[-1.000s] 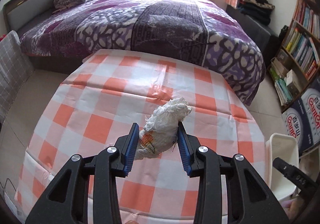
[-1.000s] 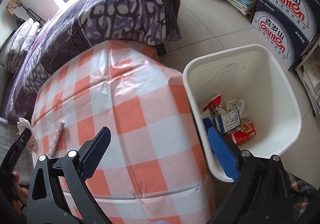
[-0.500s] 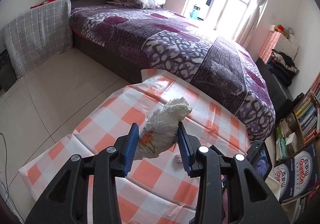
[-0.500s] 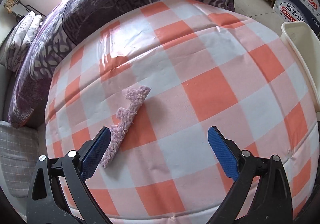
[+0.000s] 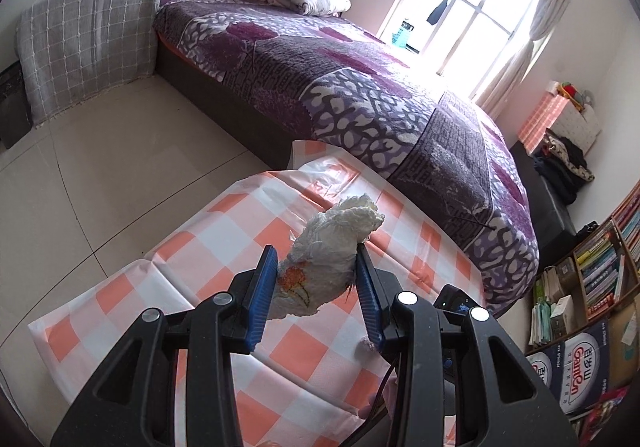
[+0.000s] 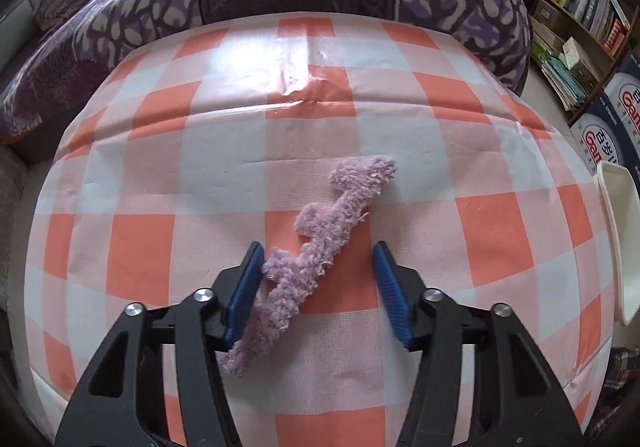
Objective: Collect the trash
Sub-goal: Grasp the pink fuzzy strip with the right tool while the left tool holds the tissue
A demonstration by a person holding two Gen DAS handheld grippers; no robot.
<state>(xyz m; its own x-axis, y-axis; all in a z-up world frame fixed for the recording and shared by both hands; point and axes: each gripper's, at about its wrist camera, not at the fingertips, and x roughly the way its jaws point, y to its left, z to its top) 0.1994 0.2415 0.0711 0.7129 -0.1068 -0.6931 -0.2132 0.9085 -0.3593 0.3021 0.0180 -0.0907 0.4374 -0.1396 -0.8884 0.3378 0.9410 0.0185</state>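
Two trash items: crumpled white tissue wad (image 5: 326, 259) pinched in left gripper (image 5: 316, 297), held above checkered tablecloth (image 5: 224, 231); fuzzy purple strip (image 6: 316, 251) lies on tablecloth between spread fingers of right gripper (image 6: 320, 291); white bin (image 6: 618, 247) at table's right edge.

Black plastic left gripper (image 5: 316, 289), right gripper (image 6: 320, 285), blue ribbed pads, silver screws
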